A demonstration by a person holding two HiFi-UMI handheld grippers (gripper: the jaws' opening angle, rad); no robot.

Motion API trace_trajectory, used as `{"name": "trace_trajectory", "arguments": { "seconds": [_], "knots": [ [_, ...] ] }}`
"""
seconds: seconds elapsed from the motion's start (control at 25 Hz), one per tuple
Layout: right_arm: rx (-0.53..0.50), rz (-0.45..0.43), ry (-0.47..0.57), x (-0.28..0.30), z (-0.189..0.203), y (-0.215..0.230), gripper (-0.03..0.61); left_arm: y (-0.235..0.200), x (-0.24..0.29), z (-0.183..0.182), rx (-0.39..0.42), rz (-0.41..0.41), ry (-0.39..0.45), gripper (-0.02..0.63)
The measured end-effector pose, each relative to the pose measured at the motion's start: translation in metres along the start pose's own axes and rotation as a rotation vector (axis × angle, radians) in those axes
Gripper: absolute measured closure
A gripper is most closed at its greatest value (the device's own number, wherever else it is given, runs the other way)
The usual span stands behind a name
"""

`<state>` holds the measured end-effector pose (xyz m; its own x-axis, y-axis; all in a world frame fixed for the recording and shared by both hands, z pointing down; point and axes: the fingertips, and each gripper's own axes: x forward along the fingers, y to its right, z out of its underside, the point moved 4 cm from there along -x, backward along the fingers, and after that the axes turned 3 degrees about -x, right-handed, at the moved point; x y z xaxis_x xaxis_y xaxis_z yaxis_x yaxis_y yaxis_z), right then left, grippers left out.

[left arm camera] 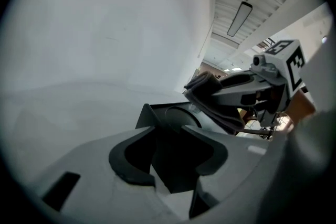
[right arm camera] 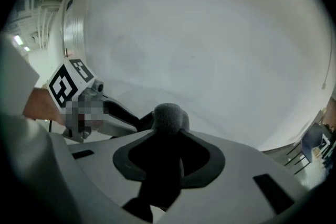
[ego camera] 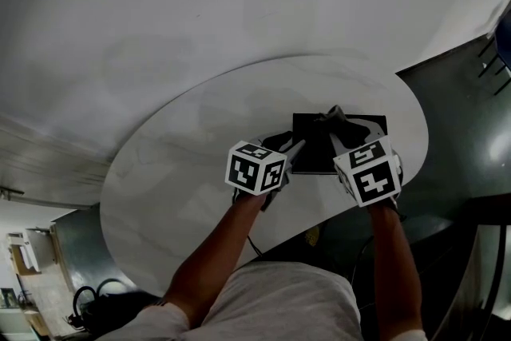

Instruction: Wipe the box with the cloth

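Note:
A black open box [ego camera: 313, 149] sits on the round white table [ego camera: 184, 172], near its front edge. My left gripper [ego camera: 296, 148] is at the box's left edge and is shut on the box wall [left arm camera: 168, 115], which fills the gap between the jaws of the left gripper [left arm camera: 170, 152]. My right gripper [ego camera: 335, 141] is over the box and is shut on a dark grey cloth [ego camera: 335, 122]. The cloth [right arm camera: 170, 115] bunches out past the right gripper's [right arm camera: 168, 157] tips. From the left gripper view the cloth [left arm camera: 202, 86] hangs just above the box's far side.
The table's rim [ego camera: 415, 172] curves close behind the box on the right, with dark floor [ego camera: 455, 116] beyond it. Chairs [right arm camera: 315, 144] stand far off to the right. Cables and clutter [ego camera: 96, 299] lie on the floor at the lower left.

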<state>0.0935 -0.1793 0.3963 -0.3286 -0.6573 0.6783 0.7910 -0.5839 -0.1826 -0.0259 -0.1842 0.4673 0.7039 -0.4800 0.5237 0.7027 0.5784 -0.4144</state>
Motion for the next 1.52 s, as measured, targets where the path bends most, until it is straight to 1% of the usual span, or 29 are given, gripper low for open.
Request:
{"name": "trace_trajectory", "arguments": {
  "seconds": [0.12,0.36,0.56,0.64,1.04,1.2,1.36,1.44,1.52],
  "knots": [
    [0.02,-0.047,-0.001,0.014,-0.006,-0.023,0.479,-0.001,-0.001,0.002,-0.003,0.004,0.004,0.46],
    [0.006,-0.057,-0.059,0.032,-0.001,-0.035,0.479,0.0,0.0,-0.001,-0.005,0.007,0.009,0.46],
    [-0.101,-0.052,-0.109,0.036,0.005,-0.039,0.479,-0.001,0.0,-0.001,-0.007,0.005,0.01,0.46],
    [-0.114,-0.039,-0.128,0.033,0.01,-0.033,0.479,-0.001,0.0,-0.001,-0.007,0.005,0.011,0.46],
    [-0.048,0.076,-0.207,0.006,0.052,0.022,0.479,-0.002,-0.001,0.0,-0.013,0.008,0.014,0.46],
    [-0.017,0.107,-0.219,-0.006,0.067,0.038,0.479,-0.002,0.0,-0.001,-0.017,0.009,0.017,0.46],
    [0.007,0.122,-0.215,-0.015,0.069,0.039,0.479,-0.002,0.0,0.0,-0.019,0.009,0.018,0.46],
    [0.009,0.111,-0.187,-0.018,0.062,0.03,0.479,-0.003,0.0,0.0,-0.021,0.009,0.018,0.46],
    [0.01,0.081,-0.142,-0.021,0.05,0.014,0.479,-0.002,0.0,0.0,-0.024,0.01,0.02,0.46]
  ]
}}
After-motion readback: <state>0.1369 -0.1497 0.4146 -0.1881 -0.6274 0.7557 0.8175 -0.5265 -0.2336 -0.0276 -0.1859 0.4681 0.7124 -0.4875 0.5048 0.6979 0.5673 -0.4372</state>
